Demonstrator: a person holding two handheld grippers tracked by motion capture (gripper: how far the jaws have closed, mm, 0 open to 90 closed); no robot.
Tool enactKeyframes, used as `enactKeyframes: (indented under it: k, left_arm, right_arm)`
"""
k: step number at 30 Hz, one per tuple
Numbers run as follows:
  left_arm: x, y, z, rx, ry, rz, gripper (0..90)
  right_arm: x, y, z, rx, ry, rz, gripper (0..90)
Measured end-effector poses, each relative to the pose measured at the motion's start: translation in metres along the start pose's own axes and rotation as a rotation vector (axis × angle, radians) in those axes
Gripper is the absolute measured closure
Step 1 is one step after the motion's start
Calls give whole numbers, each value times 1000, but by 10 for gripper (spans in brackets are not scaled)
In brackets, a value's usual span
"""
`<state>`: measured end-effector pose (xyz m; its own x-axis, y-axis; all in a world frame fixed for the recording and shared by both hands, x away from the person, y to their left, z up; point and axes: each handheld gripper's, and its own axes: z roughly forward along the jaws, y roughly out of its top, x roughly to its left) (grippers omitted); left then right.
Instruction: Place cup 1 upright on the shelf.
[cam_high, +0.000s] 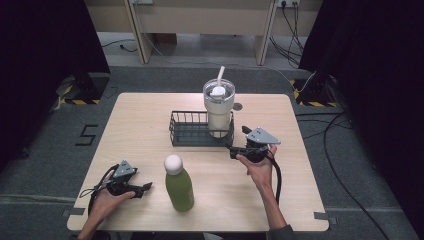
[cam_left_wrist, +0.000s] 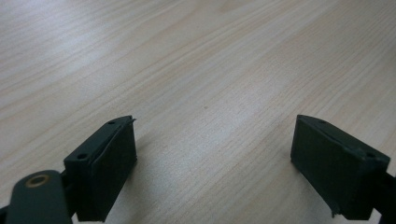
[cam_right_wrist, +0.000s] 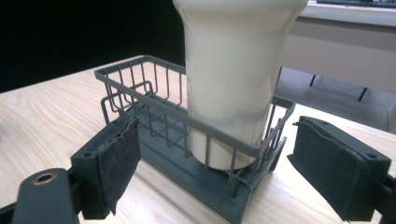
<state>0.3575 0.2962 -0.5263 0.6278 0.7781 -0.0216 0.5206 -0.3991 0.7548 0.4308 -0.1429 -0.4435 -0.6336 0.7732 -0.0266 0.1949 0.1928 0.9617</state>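
Right gripper (cam_right_wrist: 215, 163) spread wide beside wire basket (cam_high: 187, 135); cream tumbler (cam_high: 219, 107) upright inside basket's right end. Left gripper (cam_left_wrist: 212, 163) spread too, over bare wood table (cam_high: 150, 115).

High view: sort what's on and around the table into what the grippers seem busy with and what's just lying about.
Likely in use:
right gripper, open
wire basket
cream tumbler standing in the basket

Lying about:
green bottle
left gripper, open over bare table
floor cables

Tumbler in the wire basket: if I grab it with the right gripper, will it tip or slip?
The tumbler is tall, wider on top, so likely top-heavy. Its smooth cream wall may slip in the pads. The basket rails hem its base; lift straight up.
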Motion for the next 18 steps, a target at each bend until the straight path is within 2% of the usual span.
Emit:
enactKeyframes:
  k: [12,18]
  left_arm:
    - [0,0,-1,2,-7,8,135]
    - [0,0,-1,2,-9,10,135]
  right_arm:
    - [-3,-11,-7,24,-5,0,153]
    - [-2,-12,-14,17,0,2,153]
